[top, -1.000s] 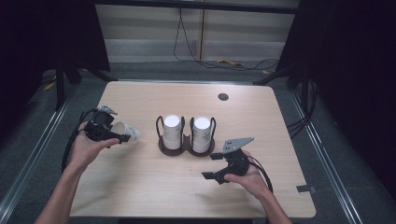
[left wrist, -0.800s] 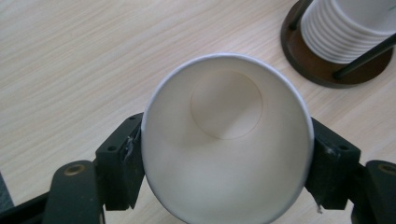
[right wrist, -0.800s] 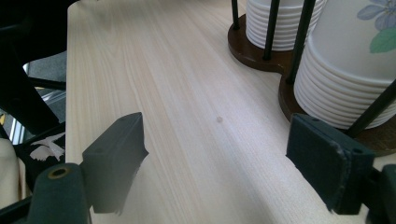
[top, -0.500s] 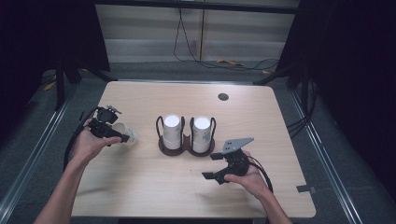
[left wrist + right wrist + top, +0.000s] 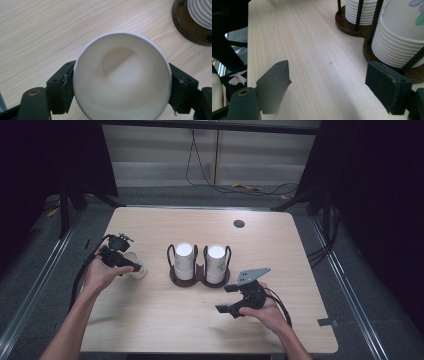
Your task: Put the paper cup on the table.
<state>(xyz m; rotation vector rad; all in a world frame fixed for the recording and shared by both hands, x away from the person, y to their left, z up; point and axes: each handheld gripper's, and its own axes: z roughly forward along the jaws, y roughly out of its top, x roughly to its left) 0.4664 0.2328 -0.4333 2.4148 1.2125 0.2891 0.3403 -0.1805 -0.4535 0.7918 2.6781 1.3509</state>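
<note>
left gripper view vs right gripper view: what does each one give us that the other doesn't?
Left gripper view alone: the inside of an empty white paper cup, looked into from its mouth, with the left claw shut on its sides.

Right gripper view alone: the right claw open with bare table between its jaws, the ridged rims of two stacks of paper cups from the side, the holder's black rods, and a flower print on the nearer stack.

Both: the light wooden table and part of the dark brown cup holder base.

Cup (image 5: 136, 268) left of cup holder (image 5: 200, 276)
</note>
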